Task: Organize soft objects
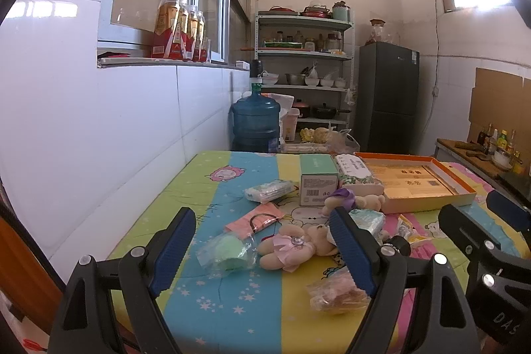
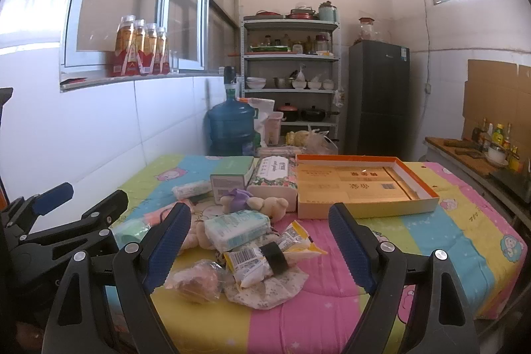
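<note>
The soft objects lie in a loose heap on the bench (image 2: 441, 231), which is covered with a striped cartoon cloth. In the left wrist view the pink teddy bear (image 1: 292, 249) lies on its side at the centre of my picture. At about 9 o'clock from it is a clear bag with a green roll (image 1: 229, 252), and at 11 o'clock a flat pink pouch (image 1: 254, 219). At 1 o'clock from the bear sits a second bear with a purple bow (image 1: 351, 199), and at 5 o'clock a clear bag with brown pieces (image 1: 338, 292), partly hidden behind one finger.

In the right wrist view I see a tissue pack (image 2: 237, 229) near the middle of the heap, and at 5 o'clock from it a yellow snack packet (image 2: 265, 254) with a black band around it, resting on a floral cloth (image 2: 265, 289).

Behind the heap, at 12 o'clock, stand a green box (image 1: 318, 179) and a floral tissue box (image 2: 273, 178), and at 1 o'clock an open orange tray (image 2: 431, 198) with flat boxes inside.

My left hand-held gripper (image 1: 265, 247) hangs over the pink bear with jaws wide apart, gripping nothing. My right hand-held gripper (image 2: 259, 247) is also wide apart above the tissue pack and the snack packet, touching none of them.
</note>
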`<state>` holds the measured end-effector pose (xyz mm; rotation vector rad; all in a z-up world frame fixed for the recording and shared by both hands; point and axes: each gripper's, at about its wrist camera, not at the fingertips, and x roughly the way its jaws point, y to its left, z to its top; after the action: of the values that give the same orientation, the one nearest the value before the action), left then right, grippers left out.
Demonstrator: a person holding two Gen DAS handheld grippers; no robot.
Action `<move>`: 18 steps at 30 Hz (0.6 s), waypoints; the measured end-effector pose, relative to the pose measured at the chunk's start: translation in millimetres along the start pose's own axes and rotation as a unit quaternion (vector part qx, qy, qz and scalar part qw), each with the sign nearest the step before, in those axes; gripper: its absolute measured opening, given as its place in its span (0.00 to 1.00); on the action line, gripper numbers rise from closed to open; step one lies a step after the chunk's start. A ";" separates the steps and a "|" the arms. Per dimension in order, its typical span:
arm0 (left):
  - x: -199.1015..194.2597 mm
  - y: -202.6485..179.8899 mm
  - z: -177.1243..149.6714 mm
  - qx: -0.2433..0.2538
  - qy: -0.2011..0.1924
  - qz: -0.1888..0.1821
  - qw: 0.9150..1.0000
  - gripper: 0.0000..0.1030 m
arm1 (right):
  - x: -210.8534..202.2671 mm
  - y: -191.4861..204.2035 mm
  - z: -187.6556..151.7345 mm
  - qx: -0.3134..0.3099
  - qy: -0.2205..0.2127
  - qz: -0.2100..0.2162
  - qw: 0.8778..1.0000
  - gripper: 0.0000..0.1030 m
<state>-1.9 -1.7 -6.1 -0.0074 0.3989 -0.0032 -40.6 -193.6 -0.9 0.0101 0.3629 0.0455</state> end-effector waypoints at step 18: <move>-0.8 -3.6 1.2 0.004 0.002 -0.004 1.000 0.80 | -0.2 3.0 0.5 0.000 0.000 -0.001 1.000 0.84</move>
<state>-2.2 -5.3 -4.7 -0.0016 0.4022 -0.0122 -40.8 -190.6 -0.3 0.0091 0.3633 0.0434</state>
